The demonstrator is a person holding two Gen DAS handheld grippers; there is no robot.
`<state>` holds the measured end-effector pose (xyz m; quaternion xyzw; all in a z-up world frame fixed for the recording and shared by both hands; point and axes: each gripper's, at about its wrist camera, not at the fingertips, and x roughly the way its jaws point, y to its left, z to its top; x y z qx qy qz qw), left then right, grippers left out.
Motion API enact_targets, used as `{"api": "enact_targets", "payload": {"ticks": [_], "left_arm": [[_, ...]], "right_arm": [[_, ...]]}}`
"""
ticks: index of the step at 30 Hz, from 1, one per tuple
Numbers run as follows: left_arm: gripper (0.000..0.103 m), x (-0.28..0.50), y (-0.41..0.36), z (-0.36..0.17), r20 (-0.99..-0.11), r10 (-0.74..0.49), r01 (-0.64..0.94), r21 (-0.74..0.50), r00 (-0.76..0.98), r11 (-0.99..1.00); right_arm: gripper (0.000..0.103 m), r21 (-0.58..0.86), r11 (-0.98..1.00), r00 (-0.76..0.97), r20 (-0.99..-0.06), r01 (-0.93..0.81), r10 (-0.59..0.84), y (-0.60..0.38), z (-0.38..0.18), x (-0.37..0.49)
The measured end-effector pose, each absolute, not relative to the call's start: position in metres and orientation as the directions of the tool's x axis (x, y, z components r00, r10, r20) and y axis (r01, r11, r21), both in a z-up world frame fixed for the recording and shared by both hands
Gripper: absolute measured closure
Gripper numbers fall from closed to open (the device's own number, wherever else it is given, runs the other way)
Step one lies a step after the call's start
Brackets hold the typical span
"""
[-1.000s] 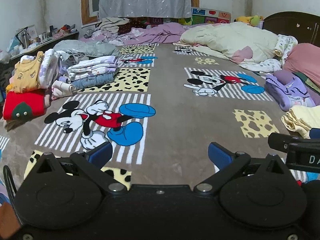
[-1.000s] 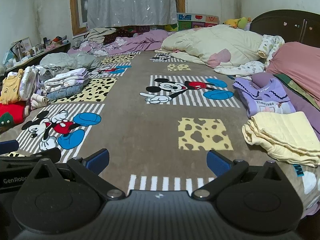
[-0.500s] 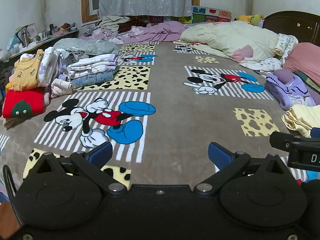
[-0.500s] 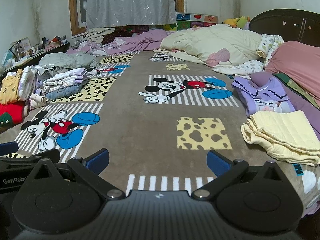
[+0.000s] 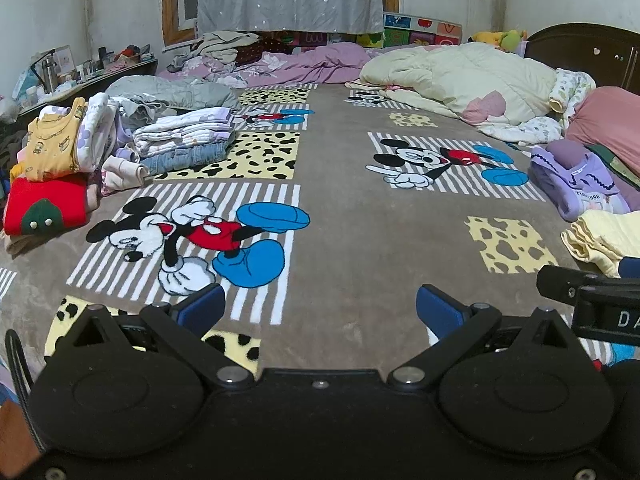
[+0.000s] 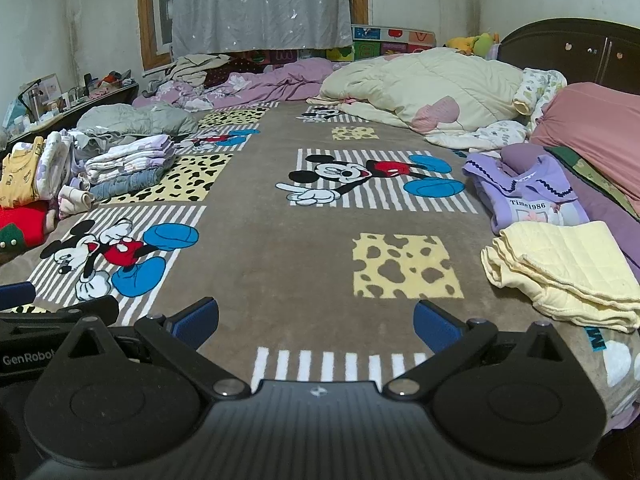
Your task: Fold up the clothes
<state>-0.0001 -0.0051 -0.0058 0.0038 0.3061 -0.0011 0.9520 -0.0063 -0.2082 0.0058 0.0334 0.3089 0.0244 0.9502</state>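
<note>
Both grippers hover low over a brown Mickey Mouse blanket (image 5: 344, 220) on a bed. My left gripper (image 5: 320, 308) is open and empty. My right gripper (image 6: 316, 322) is open and empty; its side also shows at the right edge of the left wrist view (image 5: 588, 300). A folded pale yellow cloth (image 6: 568, 272) lies just right of the right gripper, also in the left wrist view (image 5: 604, 236). A purple sweater (image 6: 524, 196) lies behind it. A stack of folded clothes (image 5: 184, 140) sits at the far left, with a yellow garment (image 5: 52, 144) and a red one (image 5: 44, 206).
A cream quilt (image 5: 464, 76) and a pink pillow (image 6: 592, 128) lie at the back right, purple bedding (image 5: 312, 64) at the back. A cluttered shelf (image 5: 72, 76) runs along the left wall. A dark wooden headboard (image 6: 572, 48) stands at the right.
Both views have shifted slightly; the grippers have crept a little forward over the blanket. Both stay open and empty.
</note>
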Motion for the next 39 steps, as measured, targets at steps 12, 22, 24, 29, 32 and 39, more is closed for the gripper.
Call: {"api": "enact_targets", "payload": {"ticks": [12, 22, 24, 29, 32, 39], "left_arm": [[0.000, 0.001, -0.008, -0.007, -0.585, 0.000, 0.006, 0.008, 0.811, 1.000], [0.000, 0.012, -0.010, -0.012, -0.601, -0.007, 0.011, 0.003, 0.799, 1.000], [0.000, 0.015, -0.011, -0.013, -0.605, -0.010, 0.013, 0.001, 0.796, 1.000], [0.000, 0.026, -0.008, -0.019, -0.621, -0.012, 0.012, -0.005, 0.784, 1.000], [0.000, 0.035, -0.005, -0.025, -0.637, -0.023, 0.016, -0.016, 0.770, 1.000], [0.000, 0.064, 0.024, -0.037, -0.675, -0.020, -0.027, -0.059, 0.737, 0.998]], "right_arm": [[0.000, 0.072, 0.997, 0.807, -0.588, -0.025, 0.063, -0.207, 0.003, -0.005], [0.000, 0.073, 0.997, 0.796, -0.602, -0.021, 0.061, -0.208, -0.002, 0.004], [0.000, 0.075, 0.997, 0.794, -0.605, -0.020, 0.061, -0.208, -0.004, 0.008], [0.000, 0.078, 0.997, 0.782, -0.620, -0.017, 0.062, -0.208, -0.010, 0.017], [0.000, 0.079, 0.997, 0.774, -0.630, -0.016, 0.063, -0.208, -0.014, 0.024], [0.000, 0.151, 0.988, 0.737, -0.663, -0.037, 0.129, -0.209, -0.030, 0.048]]}}
